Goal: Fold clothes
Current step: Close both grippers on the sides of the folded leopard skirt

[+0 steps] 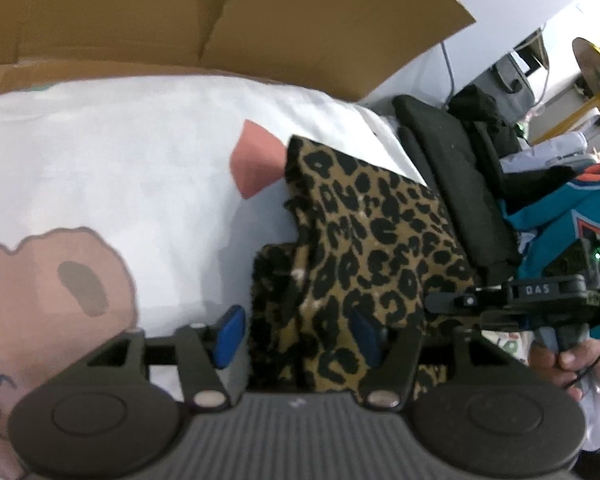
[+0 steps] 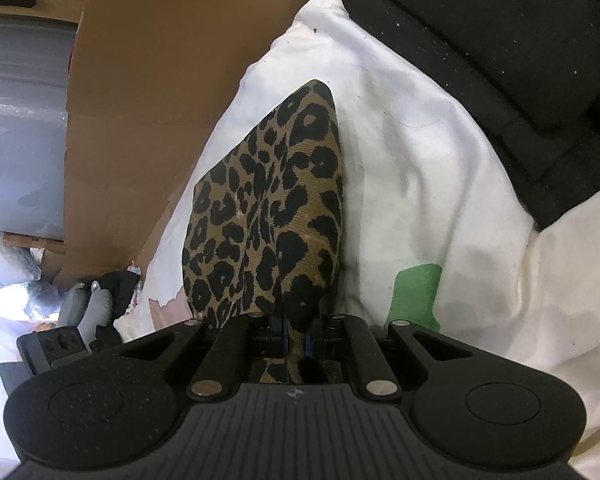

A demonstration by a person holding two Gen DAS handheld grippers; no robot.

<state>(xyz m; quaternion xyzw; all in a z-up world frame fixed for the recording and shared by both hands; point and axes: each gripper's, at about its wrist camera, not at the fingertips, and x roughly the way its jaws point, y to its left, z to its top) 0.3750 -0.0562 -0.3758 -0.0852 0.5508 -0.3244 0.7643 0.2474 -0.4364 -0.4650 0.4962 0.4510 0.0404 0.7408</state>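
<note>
A leopard-print garment (image 1: 364,236) lies bunched on a white bedsheet (image 1: 140,152) printed with brown bears. My left gripper (image 1: 298,334) is open, and its blue pads (image 1: 230,336) straddle the near end of the garment. A hand (image 1: 572,360) holds my right gripper (image 1: 434,303), which comes in from the right at the garment's edge. In the right wrist view the leopard-print garment (image 2: 268,216) rises from the white sheet (image 2: 440,184) as a pointed fold. My right gripper (image 2: 297,340) is shut on its near end.
A cardboard box (image 1: 260,16) with raised flaps stands behind the sheet; the same cardboard box (image 2: 148,92) is at the left in the right wrist view. Black cushions (image 1: 452,168) border the sheet on the right. A teal garment (image 1: 560,216) lies beyond them.
</note>
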